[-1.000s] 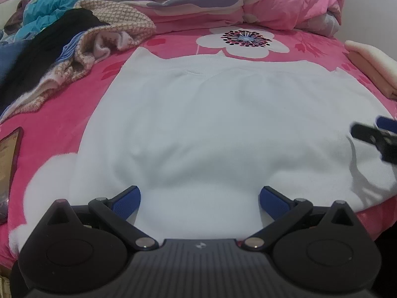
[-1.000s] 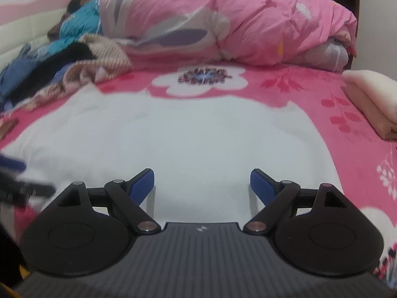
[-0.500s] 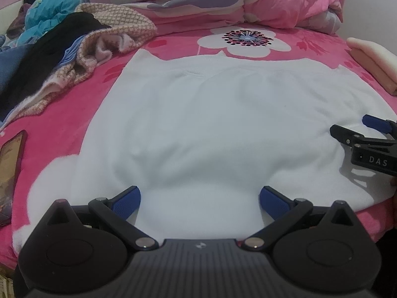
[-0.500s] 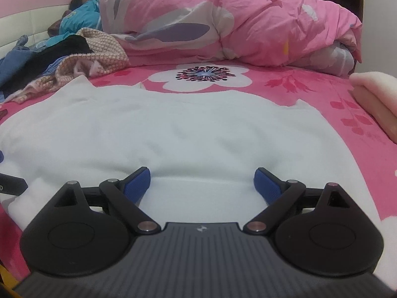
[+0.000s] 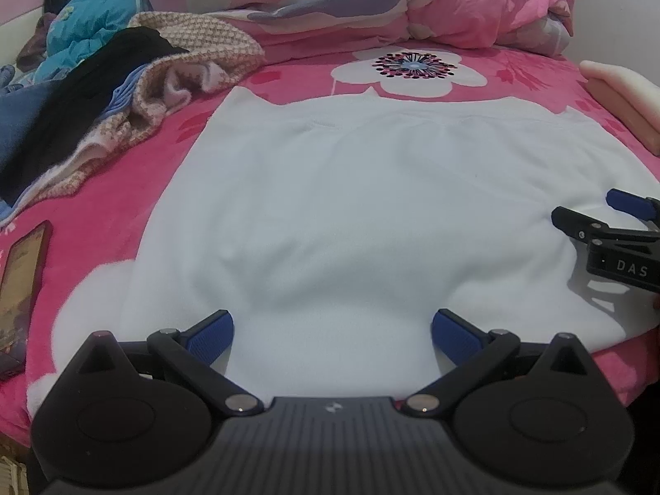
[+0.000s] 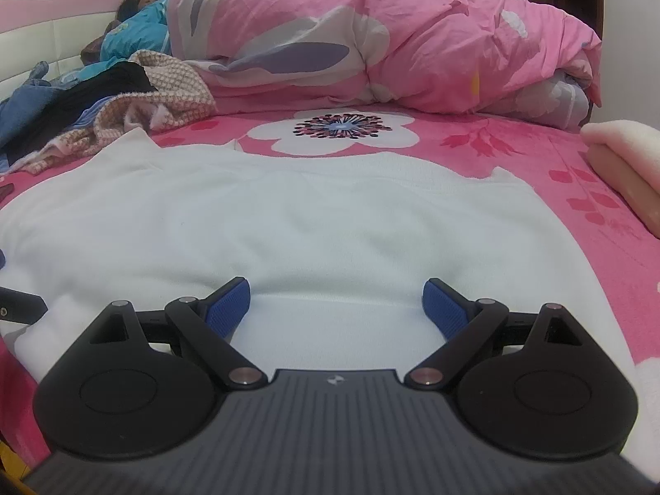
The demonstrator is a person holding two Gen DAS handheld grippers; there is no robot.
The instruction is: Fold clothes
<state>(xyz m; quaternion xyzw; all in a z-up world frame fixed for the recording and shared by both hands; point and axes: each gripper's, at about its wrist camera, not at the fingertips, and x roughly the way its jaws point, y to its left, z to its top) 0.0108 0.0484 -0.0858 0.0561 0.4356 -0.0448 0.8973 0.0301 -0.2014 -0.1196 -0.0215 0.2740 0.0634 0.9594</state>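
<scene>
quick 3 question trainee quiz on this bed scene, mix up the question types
1. True or false: the left tongs are clamped on the white fleece garment.
2. What lies on the pink floral bedsheet left of the garment? A) a red-cased phone B) a book C) a shoe
3. Fill in: beyond the garment lies a rolled pink floral ____.

Key
1. False; they stand open over its near edge, as do the right tongs.
2. A, the red-cased phone.
3. Quilt: the rolled pink floral quilt.
</scene>
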